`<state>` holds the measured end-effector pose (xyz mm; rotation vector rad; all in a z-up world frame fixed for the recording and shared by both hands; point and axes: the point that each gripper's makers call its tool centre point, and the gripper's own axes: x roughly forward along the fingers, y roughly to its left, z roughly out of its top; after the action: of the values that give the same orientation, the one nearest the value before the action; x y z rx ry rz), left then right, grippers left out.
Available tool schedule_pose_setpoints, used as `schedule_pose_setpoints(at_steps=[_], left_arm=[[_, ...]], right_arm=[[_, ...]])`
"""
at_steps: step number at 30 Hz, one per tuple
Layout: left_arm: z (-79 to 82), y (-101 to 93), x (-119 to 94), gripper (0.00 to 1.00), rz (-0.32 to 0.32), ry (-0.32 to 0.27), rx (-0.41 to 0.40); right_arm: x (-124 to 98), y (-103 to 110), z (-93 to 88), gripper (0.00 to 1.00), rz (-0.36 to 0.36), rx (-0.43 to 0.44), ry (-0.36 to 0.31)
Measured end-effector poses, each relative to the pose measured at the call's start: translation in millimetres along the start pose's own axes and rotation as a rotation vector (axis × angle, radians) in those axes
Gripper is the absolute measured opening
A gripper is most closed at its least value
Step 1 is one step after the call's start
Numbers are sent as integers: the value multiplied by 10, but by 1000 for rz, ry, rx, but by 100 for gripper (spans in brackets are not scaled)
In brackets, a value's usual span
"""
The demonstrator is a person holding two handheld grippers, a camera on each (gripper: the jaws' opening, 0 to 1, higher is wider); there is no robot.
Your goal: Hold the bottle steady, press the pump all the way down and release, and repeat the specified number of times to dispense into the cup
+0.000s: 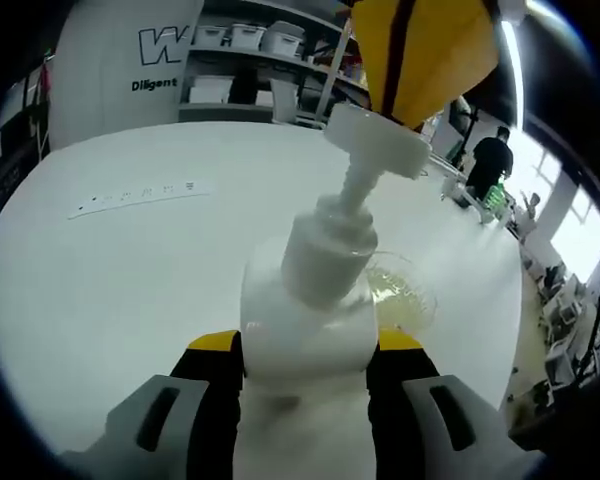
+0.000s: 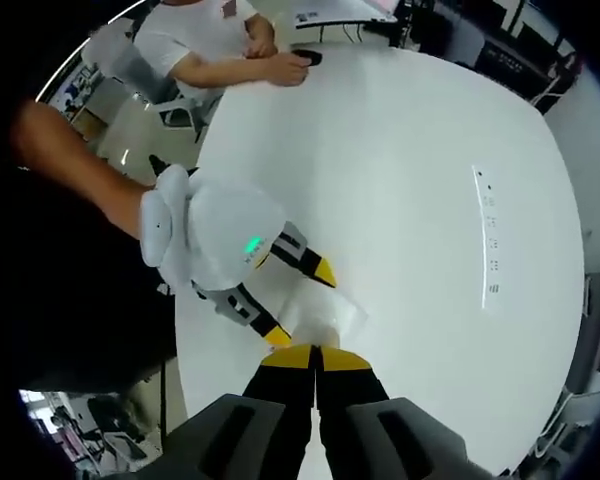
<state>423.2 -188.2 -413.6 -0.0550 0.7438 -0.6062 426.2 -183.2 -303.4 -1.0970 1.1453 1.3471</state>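
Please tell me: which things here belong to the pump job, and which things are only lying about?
For the job:
- bottle, held between the left gripper fingers
- pump, with the right gripper on top
- cup behind the bottle

Lying about:
- white strip on the table
- shelf boxes
- dark object under a person's hand

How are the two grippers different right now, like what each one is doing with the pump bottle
The left gripper has its jaws spread apart, clamping the white pump bottle by its body; the right gripper has its jaws closed together. The left one sits low beside the table; the right one comes from above onto the pump head. Both have yellow-tipped jaws.
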Motion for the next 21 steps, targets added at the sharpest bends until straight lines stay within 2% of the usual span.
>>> schedule_pose_setpoints(at_steps=[3, 11, 21], left_arm=[[-1, 5, 2, 47, -2, -1, 0], [4, 2, -5, 47, -4, -6, 0], [1, 3, 0, 47, -9, -7, 2]], right_arm=[[8, -18, 0, 0, -6, -44, 27], [2, -49, -14, 0, 38, 2, 19], [15, -57, -8, 0, 50, 79, 0]])
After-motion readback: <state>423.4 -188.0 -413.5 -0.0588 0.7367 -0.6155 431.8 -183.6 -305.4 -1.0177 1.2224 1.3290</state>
